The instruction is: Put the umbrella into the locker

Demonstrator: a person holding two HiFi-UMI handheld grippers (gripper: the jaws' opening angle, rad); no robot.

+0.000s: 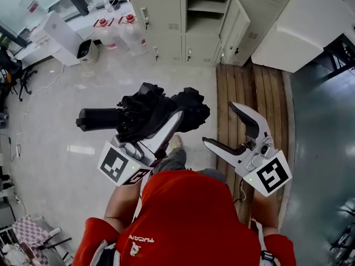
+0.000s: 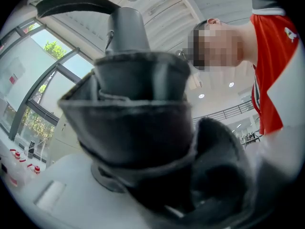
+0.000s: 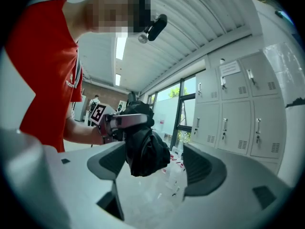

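A folded black umbrella [image 1: 150, 111] is held crosswise in my left gripper [image 1: 162, 124], its thick handle [image 1: 97, 118] sticking out to the left. The left gripper view is filled by the umbrella's fabric [image 2: 143, 142], pressed between the jaws of my left gripper [image 2: 157, 175]. My right gripper [image 1: 219, 123] hangs beside it on the right, open, with nothing between its fingers. In the right gripper view the umbrella [image 3: 145, 147] hangs beyond my right gripper [image 3: 155, 168], apart from its pads. The grey lockers [image 1: 166, 21] stand ahead, one compartment [image 1: 206, 7] open with its door [image 1: 236, 29] swung right.
A strip of wooden planks [image 1: 249, 93] runs toward the lockers on the right. A white box [image 1: 61, 32] and bottles with red caps [image 1: 116, 24] stand at the far left. A white table [image 1: 310, 26] sits at the upper right. My shoe [image 1: 176, 143] shows below the umbrella.
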